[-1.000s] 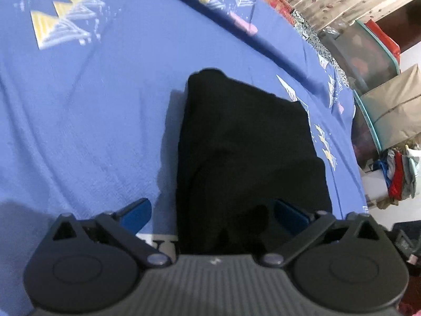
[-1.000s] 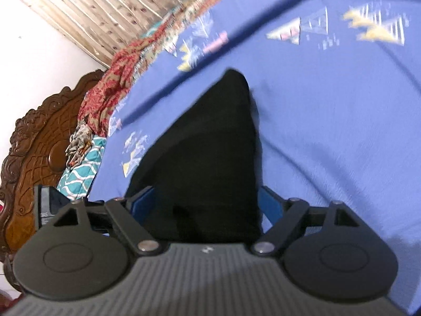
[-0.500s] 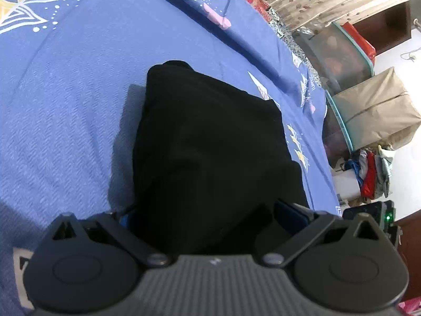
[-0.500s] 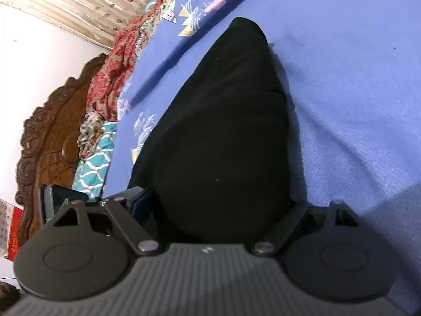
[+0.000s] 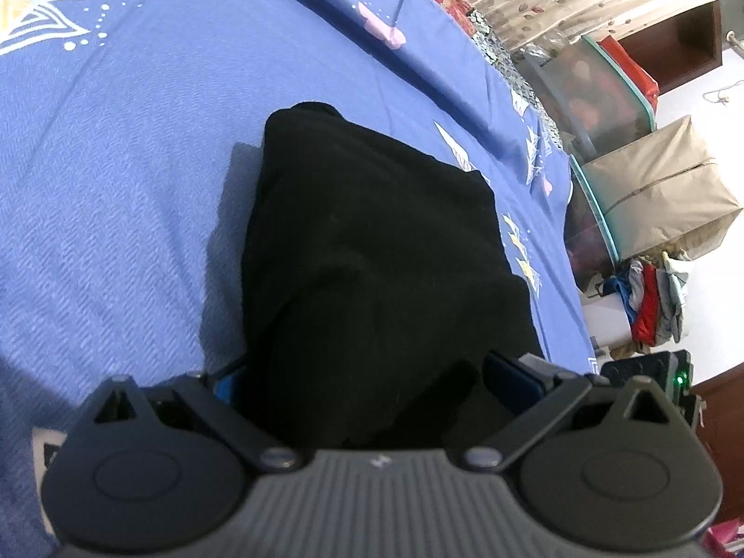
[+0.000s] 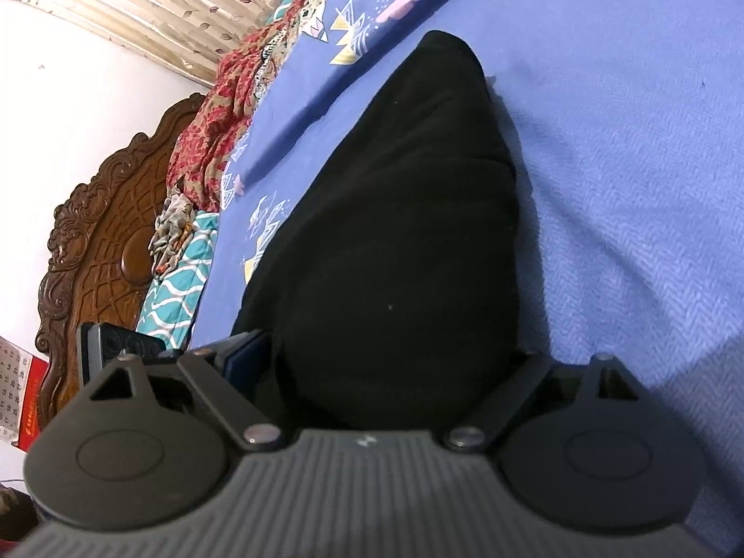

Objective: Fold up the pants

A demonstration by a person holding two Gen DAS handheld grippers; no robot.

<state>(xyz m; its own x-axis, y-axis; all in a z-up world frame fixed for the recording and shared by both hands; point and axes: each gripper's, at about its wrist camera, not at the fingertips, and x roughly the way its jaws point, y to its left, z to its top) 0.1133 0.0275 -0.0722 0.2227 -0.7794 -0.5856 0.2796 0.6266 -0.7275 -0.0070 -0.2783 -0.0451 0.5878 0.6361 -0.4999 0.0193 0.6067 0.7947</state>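
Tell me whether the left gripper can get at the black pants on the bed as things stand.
Probably yes. The near end of the black pants already fills the gap of the left gripper, whose jaws stand wide either side of the cloth. Nothing lies between them on the blue bedsheet.

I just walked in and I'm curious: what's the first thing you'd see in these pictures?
The big black pants jump out first, bunched in a dark heap on the blue bedsheet right in front of both cameras. The left gripper and right gripper each have the cloth between their fingers. Off to one side stands a carved wooden headboard.
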